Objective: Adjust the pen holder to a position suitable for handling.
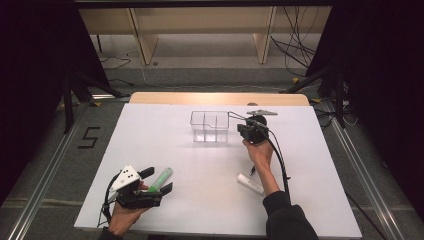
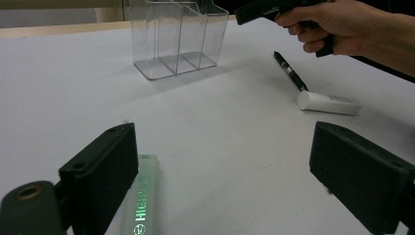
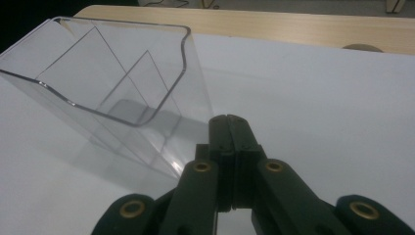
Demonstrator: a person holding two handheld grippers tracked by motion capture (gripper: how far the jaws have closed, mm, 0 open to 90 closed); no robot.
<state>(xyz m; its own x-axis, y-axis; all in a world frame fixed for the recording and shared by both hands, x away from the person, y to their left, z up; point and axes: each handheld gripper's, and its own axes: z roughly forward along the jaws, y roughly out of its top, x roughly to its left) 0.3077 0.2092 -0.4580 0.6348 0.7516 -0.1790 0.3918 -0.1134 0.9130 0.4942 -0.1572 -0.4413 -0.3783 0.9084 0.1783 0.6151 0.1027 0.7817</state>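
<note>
Right claw (image 1: 248,129): held in the right hand (image 1: 260,150), forearm running up from the 6 o'clock edge of the high view, claw pointing toward 10 o'clock. Jaws clenched flat against each other, nothing between them. Tips sit just beside the right wall of the clear acrylic organizer (image 1: 210,126); contact cannot be told. In the right gripper view the organizer's divided compartments lie at 10 o'clock of the closed tips.

Left claw (image 1: 159,181): low at 7 o'clock of the tabletop (image 1: 165,135), pointing toward 2 o'clock, jaws released and wide apart. A green highlighter (image 1: 162,177) lies on the sheet between them, close to the left jaw.

White tube (image 1: 250,183) and black pen (image 2: 290,71) lie near the right forearm, their ends close together.

Tabletop is white with a wooden strip at 12 o'clock. Dark floor, cables and tripod legs around. Centre of the sheet is open.
</note>
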